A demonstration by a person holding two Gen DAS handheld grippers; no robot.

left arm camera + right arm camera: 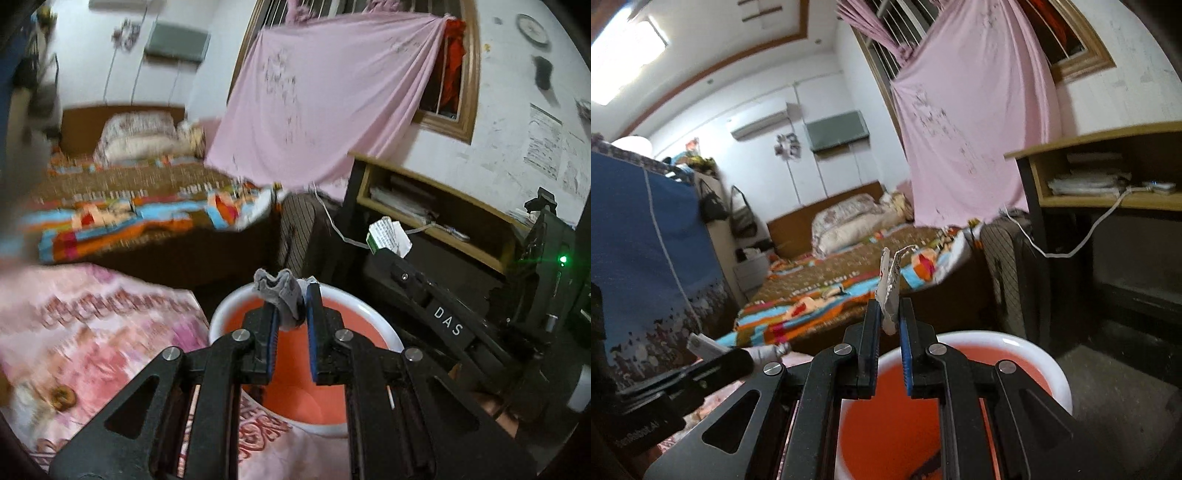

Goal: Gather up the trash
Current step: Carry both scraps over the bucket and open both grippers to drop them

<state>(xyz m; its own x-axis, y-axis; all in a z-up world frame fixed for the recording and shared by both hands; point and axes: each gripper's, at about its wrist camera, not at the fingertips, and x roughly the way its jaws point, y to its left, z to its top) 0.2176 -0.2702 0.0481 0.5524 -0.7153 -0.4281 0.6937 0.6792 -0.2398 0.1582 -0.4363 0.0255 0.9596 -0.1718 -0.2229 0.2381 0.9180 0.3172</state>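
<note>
While a bed (849,273) with a striped, many-coloured cover fills the far side of the room under a hanging pink sheet (325,96), a wooden desk (1108,173) with a shelf of papers stands on the right. Nearer, a round bin (373,317) with a white rim and an orange inside sits low in both views, just beside a pink patterned cloth (92,325) on the left. Above the bin, the left gripper (291,306) is clenched on a crumpled grey wad (279,291), which sticks up past its blue-padded fingertips over the bin's far rim. To its right, the right gripper (890,314) grasps a white printed paper scrap (889,284), held upright above the bin's near-left rim (908,354). In the left wrist view that scrap (388,236) shows white and green at the right gripper's tip.
</note>
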